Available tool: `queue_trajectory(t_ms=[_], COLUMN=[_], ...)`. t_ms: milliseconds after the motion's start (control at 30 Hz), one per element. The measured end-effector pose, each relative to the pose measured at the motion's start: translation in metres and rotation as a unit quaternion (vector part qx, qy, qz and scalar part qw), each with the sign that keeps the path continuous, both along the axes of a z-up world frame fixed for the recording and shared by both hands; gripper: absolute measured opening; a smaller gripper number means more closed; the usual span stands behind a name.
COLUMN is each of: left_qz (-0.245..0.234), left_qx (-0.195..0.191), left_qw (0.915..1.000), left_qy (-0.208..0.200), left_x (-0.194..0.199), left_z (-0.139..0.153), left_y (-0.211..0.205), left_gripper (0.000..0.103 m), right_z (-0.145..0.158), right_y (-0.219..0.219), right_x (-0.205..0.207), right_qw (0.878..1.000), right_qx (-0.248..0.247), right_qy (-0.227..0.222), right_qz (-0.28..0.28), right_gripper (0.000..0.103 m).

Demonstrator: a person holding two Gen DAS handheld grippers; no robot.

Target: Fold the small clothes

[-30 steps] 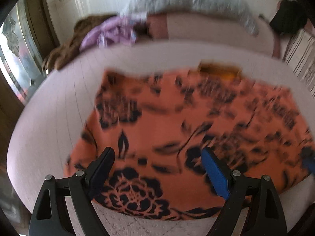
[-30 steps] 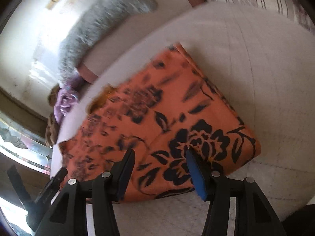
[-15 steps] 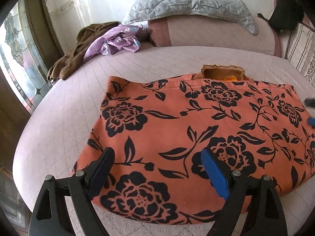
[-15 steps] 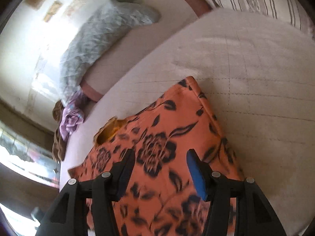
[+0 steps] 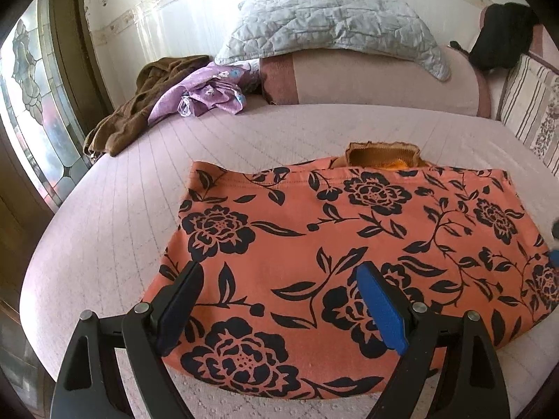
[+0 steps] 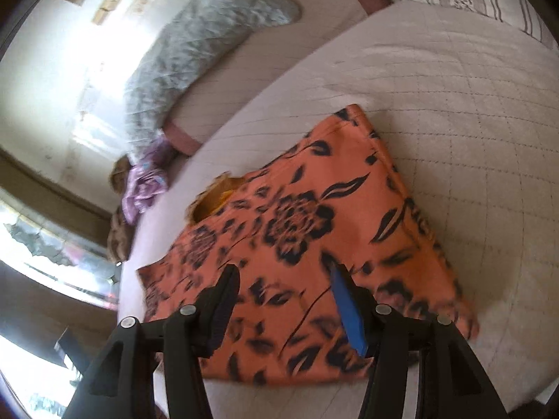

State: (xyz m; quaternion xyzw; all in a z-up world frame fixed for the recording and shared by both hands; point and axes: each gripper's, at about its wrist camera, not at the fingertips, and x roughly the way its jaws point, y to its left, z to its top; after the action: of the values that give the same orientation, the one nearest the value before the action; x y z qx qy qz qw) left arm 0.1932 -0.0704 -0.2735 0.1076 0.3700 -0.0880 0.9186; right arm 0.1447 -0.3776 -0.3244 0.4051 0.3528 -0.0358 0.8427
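An orange garment with a black flower print (image 5: 349,244) lies flat on the bed, with its brown neck opening (image 5: 382,155) at the far edge. It also shows in the right wrist view (image 6: 314,237). My left gripper (image 5: 279,279) is open and empty, hovering over the garment's near left part. My right gripper (image 6: 283,286) is open and empty, over the garment's near right part. A blue bit of the right gripper's finger (image 5: 553,255) shows at the right edge of the left wrist view.
The bed's pale quilted cover (image 5: 122,209) surrounds the garment. A brown cloth (image 5: 139,111) and a purple cloth (image 5: 209,94) lie at the far left. A grey quilted pillow (image 5: 332,31) rests on a bolster (image 5: 384,83). A stained-glass window (image 5: 35,122) is on the left.
Both grippers stay open. The right wrist view has swung across the garment, first toward its far right corner, now back over its middle. The left view has steadied; the garment lies unchanged.
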Motion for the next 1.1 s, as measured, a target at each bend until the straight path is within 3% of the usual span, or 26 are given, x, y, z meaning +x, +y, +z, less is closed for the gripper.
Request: queue_trajectory(t_ms=[233, 467, 567, 700, 800, 867, 967, 1100], left_qz=[0.005, 0.015, 0.045, 0.100, 0.113, 0.124, 0.104, 0.101], left_qx=[-0.011, -0.008, -0.005, -0.006, 0.044, 0.019, 0.030, 0.001], left_qw=[0.9998, 0.9995, 0.9989, 0.9949, 0.9911, 0.9911, 0.9931, 0.9948], left_qy=[-0.019, -0.026, -0.009, 0.010, 0.056, 0.043, 0.047, 0.017], left_x=[-0.007, -0.010, 0.001, 0.018, 0.035, 0.034, 0.031, 0.015], left_z=[0.011, 0.014, 0.008, -0.004, -0.037, -0.037, -0.033, -0.010], left_y=[0.009, 0.026, 0.048, 0.083, 0.092, 0.100, 0.099, 0.105], left_gripper=[0.090, 0.090, 0.090, 0.090, 0.096, 0.101, 0.101, 0.101], right_z=[-0.012, -0.003, 0.003, -0.008, -0.017, -0.024, -0.044, -0.035], right_y=[0.017, 0.034, 0.031, 0.006, -0.002, -0.005, -0.009, -0.010], right_x=[-0.044, -0.059, -0.059, -0.061, -0.059, -0.054, -0.041, -0.050], right_qw=[0.999, 1.000, 1.000, 0.997, 0.996, 0.995, 0.995, 0.996], right_qx=[0.042, 0.015, -0.009, 0.045, 0.051, 0.055, 0.063, 0.062], right_qy=[0.005, 0.003, 0.006, 0.009, 0.002, 0.003, 0.033, 0.014], right_qz=[0.004, -0.001, -0.021, -0.064, -0.078, -0.080, -0.069, -0.069], right_gripper=[0.064, 0.065, 0.065, 0.065, 0.065, 0.065, 0.064, 0.064])
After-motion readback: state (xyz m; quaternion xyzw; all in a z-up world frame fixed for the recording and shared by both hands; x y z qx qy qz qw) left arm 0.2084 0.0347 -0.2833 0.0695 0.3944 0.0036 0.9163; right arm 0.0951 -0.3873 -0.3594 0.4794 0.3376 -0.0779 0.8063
